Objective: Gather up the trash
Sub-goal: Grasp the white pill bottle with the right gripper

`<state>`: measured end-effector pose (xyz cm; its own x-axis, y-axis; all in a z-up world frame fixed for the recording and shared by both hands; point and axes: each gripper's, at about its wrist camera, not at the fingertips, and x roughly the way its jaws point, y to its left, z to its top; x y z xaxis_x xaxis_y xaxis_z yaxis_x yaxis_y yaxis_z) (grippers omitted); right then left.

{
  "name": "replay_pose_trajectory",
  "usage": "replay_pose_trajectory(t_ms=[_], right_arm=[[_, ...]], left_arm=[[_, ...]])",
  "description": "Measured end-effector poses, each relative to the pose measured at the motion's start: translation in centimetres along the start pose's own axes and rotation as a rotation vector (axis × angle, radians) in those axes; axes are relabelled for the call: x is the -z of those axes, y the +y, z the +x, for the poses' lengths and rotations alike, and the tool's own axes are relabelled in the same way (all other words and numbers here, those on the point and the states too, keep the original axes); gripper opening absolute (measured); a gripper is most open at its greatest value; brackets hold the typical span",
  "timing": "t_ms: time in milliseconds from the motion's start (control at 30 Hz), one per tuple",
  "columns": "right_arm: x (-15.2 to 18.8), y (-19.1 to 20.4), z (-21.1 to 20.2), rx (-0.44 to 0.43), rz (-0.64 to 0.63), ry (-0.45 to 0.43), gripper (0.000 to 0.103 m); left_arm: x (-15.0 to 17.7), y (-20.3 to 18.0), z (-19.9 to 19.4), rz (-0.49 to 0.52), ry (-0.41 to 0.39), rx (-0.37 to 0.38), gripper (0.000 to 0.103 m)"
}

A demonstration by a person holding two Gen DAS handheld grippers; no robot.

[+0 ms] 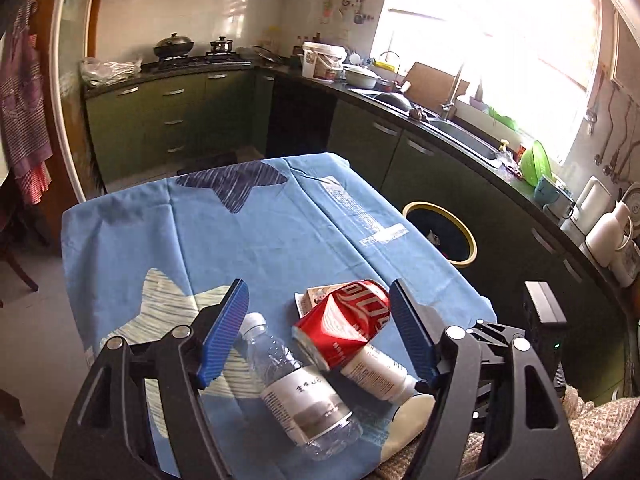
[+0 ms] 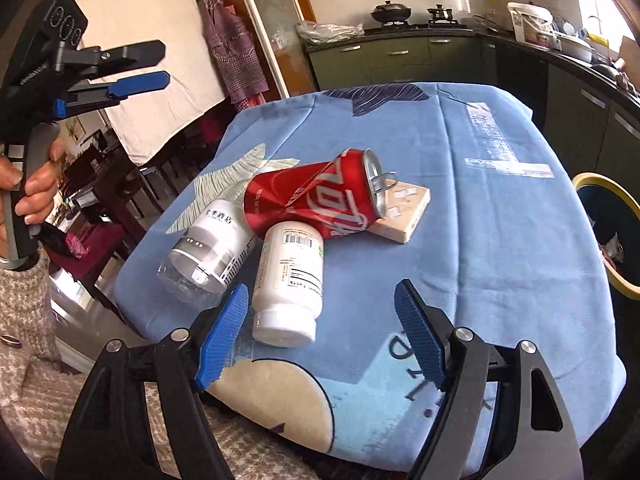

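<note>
On the blue-clothed table (image 1: 280, 232) (image 2: 500, 248) lies a pile of trash. It holds a crushed red can (image 1: 344, 320) (image 2: 316, 196), a clear water bottle (image 1: 296, 392) (image 2: 212, 248), a white pill bottle (image 1: 380, 368) (image 2: 290, 280) and a small flat carton (image 1: 316, 296) (image 2: 404, 212) under the can. My left gripper (image 1: 318, 286) is open, and the right wrist view shows it raised off to the left of the table (image 2: 164, 64) in a hand (image 2: 36, 192). My right gripper (image 2: 322, 288) is open, with the pill bottle's cap end between its fingers, untouched.
A dark bin with a yellow rim (image 1: 472, 240) (image 2: 622, 284) stands on the floor beside the table's right edge. Green kitchen cabinets (image 1: 172, 120), a stove with pots (image 1: 188, 50) and a sink (image 1: 460, 132) line the back and right. Dark chairs (image 2: 104, 184) stand left.
</note>
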<state>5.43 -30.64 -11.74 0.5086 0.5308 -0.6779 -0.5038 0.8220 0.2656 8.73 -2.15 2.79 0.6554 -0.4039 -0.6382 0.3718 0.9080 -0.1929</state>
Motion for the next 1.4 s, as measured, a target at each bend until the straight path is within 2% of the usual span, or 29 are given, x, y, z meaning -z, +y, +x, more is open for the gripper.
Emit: replay_pose_trajectory(t_ms=[200, 400, 433, 500, 567, 667, 833, 967, 1067, 1133, 1267, 1400], right_arm=[[0.2, 1.4, 3.4, 0.034, -0.029, 0.028, 0.066], [0.0, 1.8, 5.2, 0.049, -0.043, 0.038, 0.064], [0.0, 1.8, 5.5, 0.054, -0.047, 0.043, 0.061], [0.0, 1.8, 5.7, 0.054, -0.049, 0.049, 0.05], [0.1, 1.7, 6.0, 0.038, -0.046, 0.054, 0.047], [0.2, 1.8, 5.8, 0.033, -0.051, 0.055, 0.047], [0.8, 1.5, 4.8, -0.032, -0.048, 0.077, 0.047], [1.0, 0.4, 2.6, -0.094, -0.017, 0.082, 0.047], [0.4, -1.3, 0.0, -0.104, 0.021, 0.044, 0.047], [-0.5, -3.2, -2.6, -0.063, 0.051, -0.016, 0.047], [-2.9, -9.3, -7.5, 0.154, 0.111, -0.131, 0.047], [-5.4, -18.1, -8.6, 0.374, 0.204, -0.129, 0.047]], left_arm=[[3.1, 0.9, -2.6, -0.032, -0.061, -0.013, 0.072], [4.2, 1.4, -2.4, -0.055, -0.057, 0.007, 0.073], [4.3, 1.5, -2.3, -0.058, -0.054, 0.009, 0.073], [4.5, 1.6, -2.1, -0.065, -0.048, 0.013, 0.073], [4.7, 1.8, -1.8, -0.072, -0.04, 0.019, 0.073], [5.0, 2.0, -1.3, -0.082, -0.027, 0.023, 0.073], [5.0, 2.1, -0.9, -0.086, -0.015, 0.028, 0.073], [5.0, 2.2, -0.5, -0.089, -0.008, 0.028, 0.073], [4.9, 2.1, 0.1, -0.088, 0.005, 0.03, 0.073], [4.9, 2.0, 0.5, -0.084, 0.014, 0.032, 0.073], [4.6, 1.4, 1.2, -0.061, 0.023, 0.051, 0.073], [4.2, 0.9, 2.1, -0.045, 0.039, 0.076, 0.074]])
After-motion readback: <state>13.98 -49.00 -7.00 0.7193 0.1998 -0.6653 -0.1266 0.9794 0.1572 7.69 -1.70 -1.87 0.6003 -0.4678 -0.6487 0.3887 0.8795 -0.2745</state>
